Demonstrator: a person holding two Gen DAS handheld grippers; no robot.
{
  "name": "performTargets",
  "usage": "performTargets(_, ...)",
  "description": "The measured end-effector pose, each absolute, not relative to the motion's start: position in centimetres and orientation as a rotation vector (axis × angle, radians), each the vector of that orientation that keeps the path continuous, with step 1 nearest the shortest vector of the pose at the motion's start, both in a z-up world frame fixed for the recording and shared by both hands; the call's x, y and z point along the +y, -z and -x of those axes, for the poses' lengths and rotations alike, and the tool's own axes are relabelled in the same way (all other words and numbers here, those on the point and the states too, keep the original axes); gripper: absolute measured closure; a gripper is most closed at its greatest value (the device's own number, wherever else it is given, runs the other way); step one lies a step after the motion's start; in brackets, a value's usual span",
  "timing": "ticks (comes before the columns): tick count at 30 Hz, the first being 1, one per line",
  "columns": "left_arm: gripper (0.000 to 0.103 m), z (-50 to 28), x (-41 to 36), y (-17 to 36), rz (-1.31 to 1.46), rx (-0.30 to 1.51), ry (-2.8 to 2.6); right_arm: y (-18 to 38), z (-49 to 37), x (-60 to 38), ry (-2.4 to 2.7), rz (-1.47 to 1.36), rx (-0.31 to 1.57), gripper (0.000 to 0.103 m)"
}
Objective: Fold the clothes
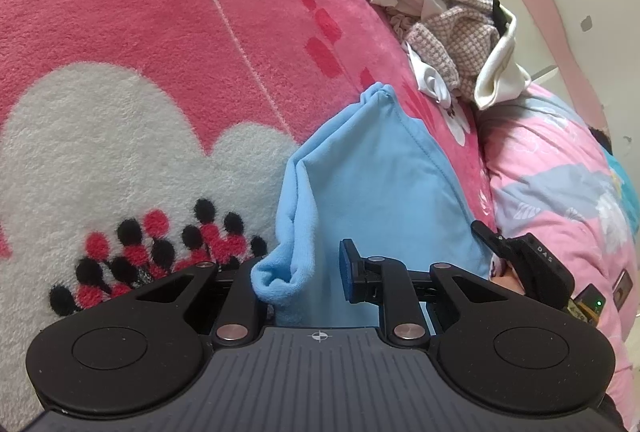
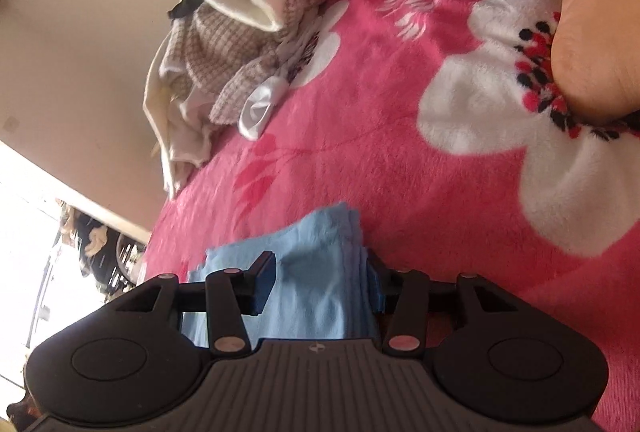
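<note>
Light blue garment (image 1: 360, 168) on pink flower blanket (image 1: 160, 32). Left gripper (image 1: 304, 272) narrow, pinching its bunched edge; cloth runs toward 12 o'clock. Right gripper (image 2: 320, 284) half wide, jaws opening, folded blue cloth (image 2: 316, 272) between them. Clothes pile (image 1: 440, 20) at 1 o'clock.

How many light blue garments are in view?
1: the light blue garment lies on the pink blanket, between both grippers' fingers. Others may hide in the clothes pile.

The pink flowered blanket (image 1: 140, 32) is thick, fuzzy fleece, and the light blue garment (image 1: 372, 172) on it is smooth, matt knit cloth with a stitched seam. In the clothes pile (image 1: 440, 16), a nubby checked weave lies with soft cream cloth, while the left gripper (image 1: 304, 272) is matt black plastic with dull metal pins.
</note>
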State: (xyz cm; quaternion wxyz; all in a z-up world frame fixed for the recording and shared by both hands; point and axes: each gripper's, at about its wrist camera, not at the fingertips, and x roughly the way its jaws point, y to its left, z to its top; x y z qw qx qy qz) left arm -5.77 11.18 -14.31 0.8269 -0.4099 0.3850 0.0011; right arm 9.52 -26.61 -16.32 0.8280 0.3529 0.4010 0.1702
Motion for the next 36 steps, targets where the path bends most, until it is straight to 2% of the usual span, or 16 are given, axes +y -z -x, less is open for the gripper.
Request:
performTargets(8,0.084,5.7,11.1,14.4,0.871,0.817,-0.007,17.0,-10.1,-27.1,-0.423,-0.847,0.871,0.054)
performTargets(26,0.084,5.5,11.0,14.4,0.876,0.816,-0.010,18.7,-12.8,-26.3,-0.537,-0.964,0.885,0.066)
performTargets(31,0.084,5.5,11.0,14.4,0.877,0.814,-0.010,18.9,-12.5,-25.7,-0.563,-0.953,0.889,0.073)
performTargets(33,0.084,5.4,11.0,14.5,0.876,0.813,-0.011,19.0,-12.2,-25.6,-0.584,-0.936,0.895,0.080)
performTargets(36,0.084,5.5,11.1,14.5,0.878,0.813,-0.007,19.3,-12.9,-25.5,-0.576,-0.956,0.908,0.083)
